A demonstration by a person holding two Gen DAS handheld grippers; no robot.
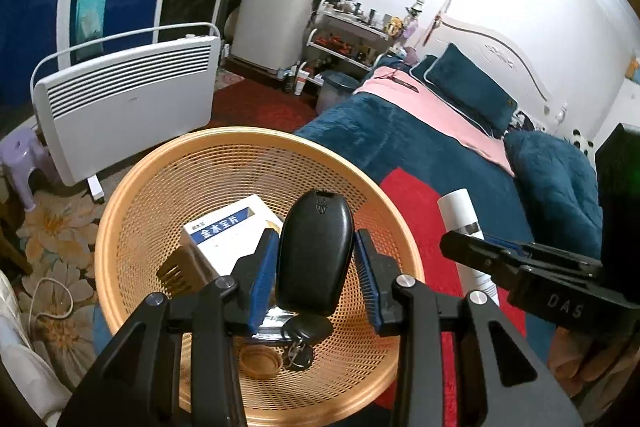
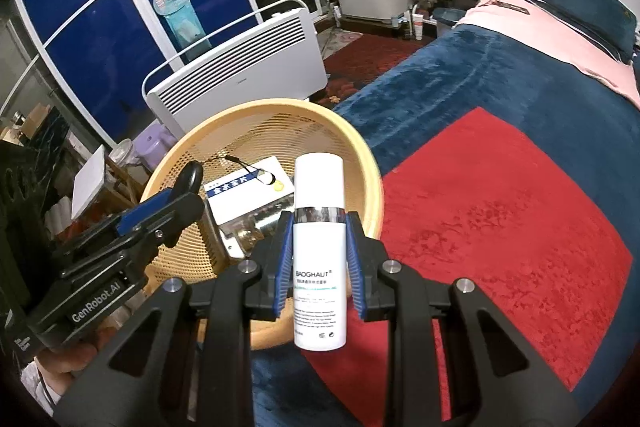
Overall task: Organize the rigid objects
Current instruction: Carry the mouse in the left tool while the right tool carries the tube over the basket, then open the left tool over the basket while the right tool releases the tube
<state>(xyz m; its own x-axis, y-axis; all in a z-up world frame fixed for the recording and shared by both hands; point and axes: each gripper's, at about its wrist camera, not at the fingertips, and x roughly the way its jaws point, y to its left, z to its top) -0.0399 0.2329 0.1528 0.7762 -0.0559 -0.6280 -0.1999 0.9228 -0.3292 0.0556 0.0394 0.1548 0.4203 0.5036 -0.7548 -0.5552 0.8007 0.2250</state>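
My left gripper is shut on a black car key fob, held upright over a round tan mesh basket; smaller keys dangle under it. In the basket lie a white and blue box, a brown comb and a tan ring-shaped lid. My right gripper is shut on a white spray bottle with a silver band, held upright above the basket's right rim. The bottle and right gripper also show in the left wrist view.
The basket sits at the edge of a bed with a blue blanket and a red patch. A white panel heater stands behind it, a purple stool to the left. A washing machine and shelf rack are far back.
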